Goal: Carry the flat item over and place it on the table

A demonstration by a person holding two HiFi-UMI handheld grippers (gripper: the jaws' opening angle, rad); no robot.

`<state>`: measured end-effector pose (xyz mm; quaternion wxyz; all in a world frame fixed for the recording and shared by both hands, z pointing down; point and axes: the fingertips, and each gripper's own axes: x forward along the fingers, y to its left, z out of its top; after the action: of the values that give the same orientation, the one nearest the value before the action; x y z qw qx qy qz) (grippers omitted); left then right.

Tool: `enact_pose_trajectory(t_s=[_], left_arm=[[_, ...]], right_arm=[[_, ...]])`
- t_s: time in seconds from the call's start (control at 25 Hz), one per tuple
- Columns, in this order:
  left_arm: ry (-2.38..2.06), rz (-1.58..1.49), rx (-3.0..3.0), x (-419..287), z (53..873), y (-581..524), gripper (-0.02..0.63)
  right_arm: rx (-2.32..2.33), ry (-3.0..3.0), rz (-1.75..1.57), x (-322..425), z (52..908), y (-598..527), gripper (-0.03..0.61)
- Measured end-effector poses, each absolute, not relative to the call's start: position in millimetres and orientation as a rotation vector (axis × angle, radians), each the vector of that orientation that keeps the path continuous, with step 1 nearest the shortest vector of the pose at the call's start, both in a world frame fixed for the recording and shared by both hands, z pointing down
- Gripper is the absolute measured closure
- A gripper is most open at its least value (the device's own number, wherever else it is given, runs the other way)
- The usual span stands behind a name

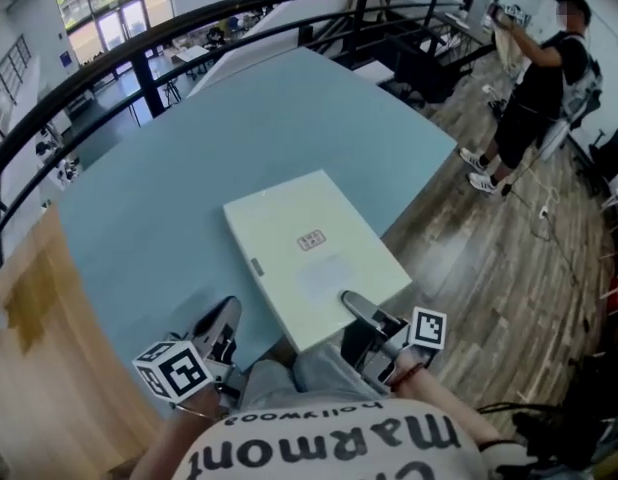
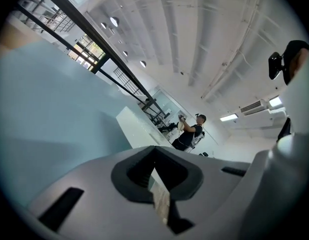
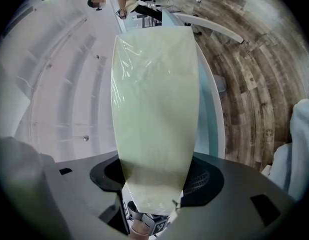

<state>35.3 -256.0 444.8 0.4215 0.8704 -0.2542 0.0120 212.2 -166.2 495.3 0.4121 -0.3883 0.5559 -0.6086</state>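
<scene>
A flat, pale cream box [image 1: 307,251] with a small label on top is above the blue table [image 1: 179,178], its right corner reaching out past the table edge. Whether it rests on the table I cannot tell. My right gripper [image 1: 351,306] is shut on the box's near edge, one jaw lying on top. In the right gripper view the plastic-wrapped box [image 3: 155,109] runs away from between the jaws of that gripper [image 3: 155,181]. My left gripper [image 1: 217,330] hangs at the near left, apart from the box, jaws together and holding nothing. In the left gripper view, the box [image 2: 137,129] shows beyond that gripper [image 2: 155,176].
A black curved railing [image 1: 139,56] borders the table's far side. Wood floor [image 1: 489,268] lies to the right, where a person [image 1: 537,78] stands at the back. A light wooden surface [image 1: 39,358] adjoins the table at the left.
</scene>
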Motion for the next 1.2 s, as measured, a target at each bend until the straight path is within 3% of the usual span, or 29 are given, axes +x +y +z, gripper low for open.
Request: enact_pose_trajectory(t_s=[0.56,1.2], left_arm=[[-1.013,-0.105,2.015,2.0,441.3,-244.9,0.611],[-1.184,-0.154,1.928,26.6,451.0,-211.8,0.611]], right_arm=[[-0.792,1.668,-1.799,201.5,508.2,-225.0,0.282],[-0.751,1.759,-1.86,224.7,528.8,-230.2,0.281]])
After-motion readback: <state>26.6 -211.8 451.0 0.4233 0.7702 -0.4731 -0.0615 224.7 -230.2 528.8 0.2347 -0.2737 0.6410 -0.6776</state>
